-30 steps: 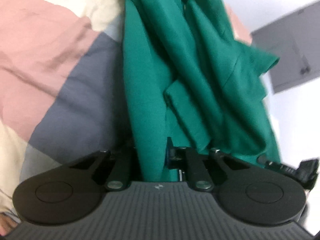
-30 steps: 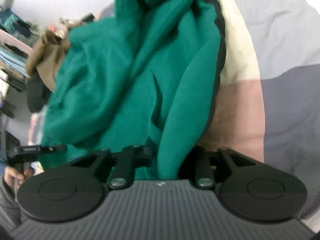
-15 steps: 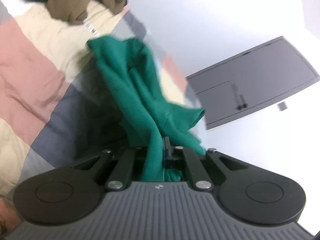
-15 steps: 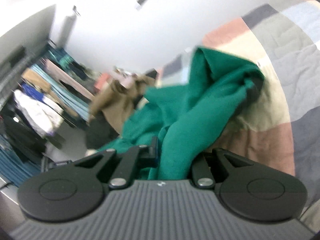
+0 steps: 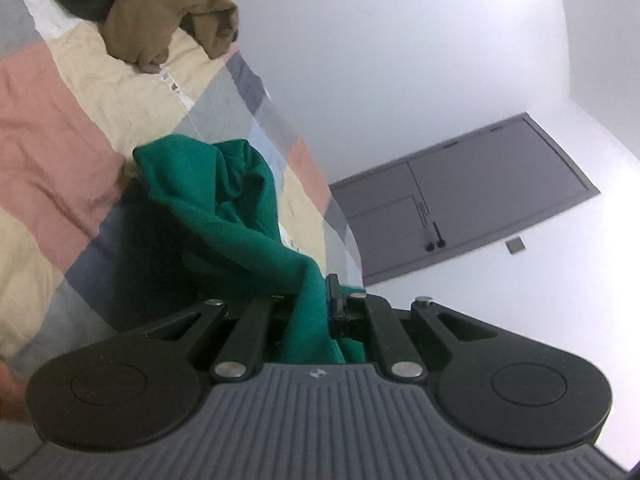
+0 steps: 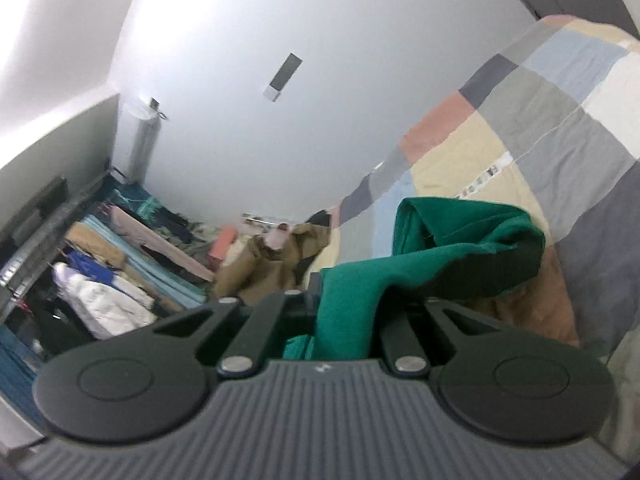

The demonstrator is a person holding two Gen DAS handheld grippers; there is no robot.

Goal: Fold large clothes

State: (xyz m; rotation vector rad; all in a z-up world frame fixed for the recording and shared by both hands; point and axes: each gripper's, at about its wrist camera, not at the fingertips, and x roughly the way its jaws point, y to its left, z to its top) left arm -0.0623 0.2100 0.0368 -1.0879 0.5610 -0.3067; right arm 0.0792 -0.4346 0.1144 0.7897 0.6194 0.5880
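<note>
While bunched and twisted rather than spread, green garment (image 5: pixel 224 196) held at both ends: left claw (image 5: pixel 316 308) pinched on one edge, right claw (image 6: pixel 344 300) pinched on another, cloth running forward and away from each to sag onto patchwork bed quilt (image 5: pixel 52 128). Long axis strung roughly between the two claws, neither plainly nearer the heap. Fingertips buried in fabric, sleeves and hem indistinguishable, far end cut off by folds; brown garment (image 5: pixel 168 12) lying well apart on the quilt.

Soft, even indoor light; fisheye bends the edges, slight blur throughout.
</note>
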